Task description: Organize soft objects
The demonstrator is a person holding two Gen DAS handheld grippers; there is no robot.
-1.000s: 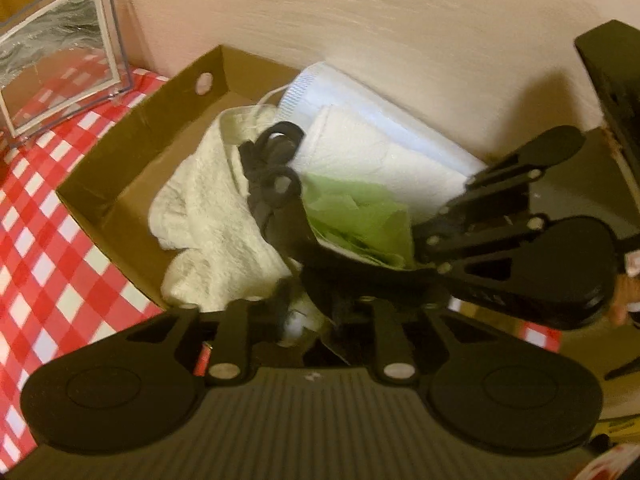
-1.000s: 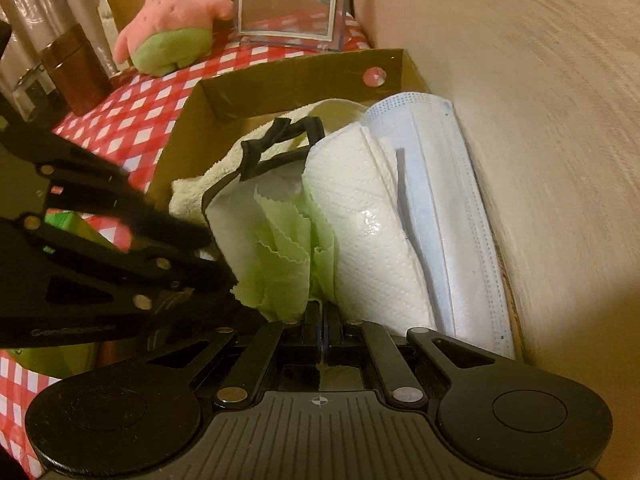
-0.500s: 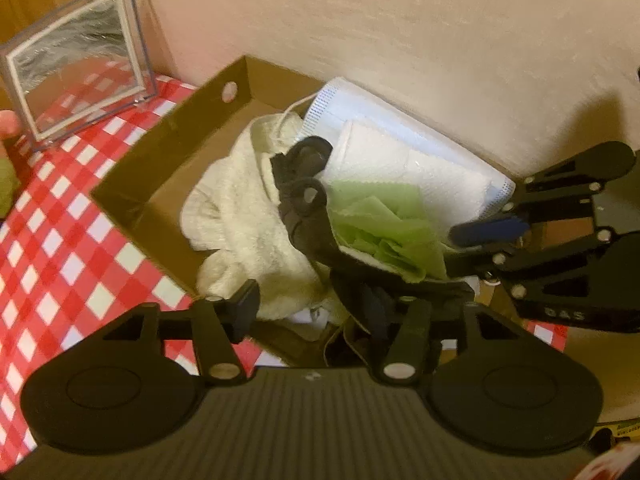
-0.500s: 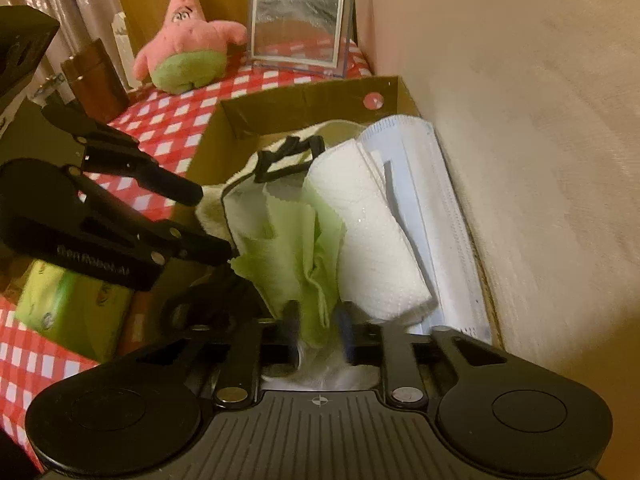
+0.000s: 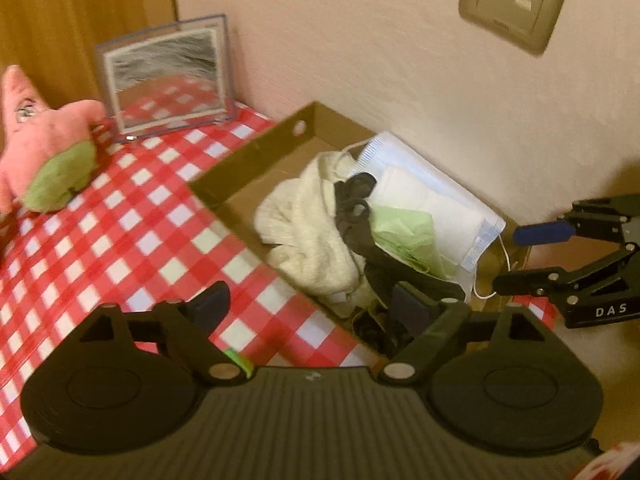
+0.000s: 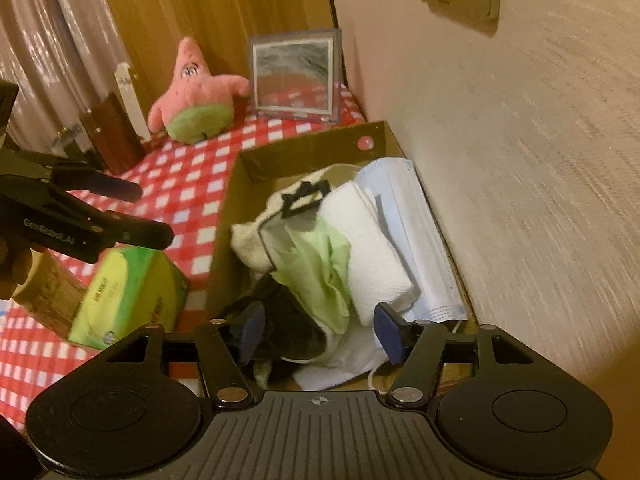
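I've just let go: both my left tongs [image 5: 310,304] and right tongs [image 6: 318,330] have been opening and hold nothing. The green cloth [image 6: 320,268] lies in the cardboard box [image 5: 256,148], at my twelve o'clock. Next, probably the plush star [image 6: 196,96] at eleven. The box's near corner is hidden.

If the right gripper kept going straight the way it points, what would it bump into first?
Probably the green cloth in the box, on the soft pile ahead of the open right gripper. Depth is hard to judge here.
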